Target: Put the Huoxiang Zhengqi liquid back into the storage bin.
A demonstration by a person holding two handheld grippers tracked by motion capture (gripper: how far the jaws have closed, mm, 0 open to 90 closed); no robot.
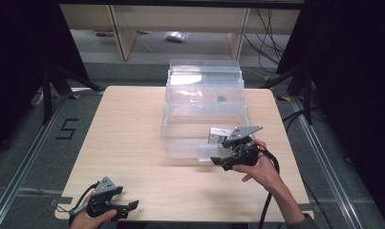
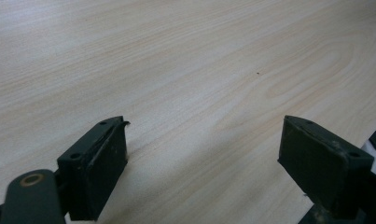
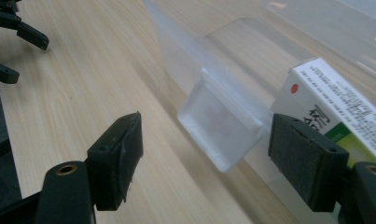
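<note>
A clear plastic drawer unit (image 1: 204,86) stands at the table's far middle. Its bottom drawer (image 1: 180,138) is pulled out toward me, and a white box with green print (image 1: 219,133) lies in its right front corner. My right gripper (image 1: 219,152) is open at the drawer's front, with one jaw on each side of the clear handle tab (image 1: 207,152). In the right gripper view the tab (image 3: 220,126) sits between the open jaws of that gripper (image 3: 206,151), and the box (image 3: 335,102) lies behind the right jaw. My left gripper (image 1: 128,210) rests open near the front left edge, over bare wood (image 2: 202,154).
A small dark item (image 1: 222,99) lies in an upper compartment of the unit. The wooden tabletop (image 1: 128,133) stretches wide to the left of the drawer. A floor marking "5" (image 1: 67,129) lies left of the table, and cables (image 1: 269,28) run at the back right.
</note>
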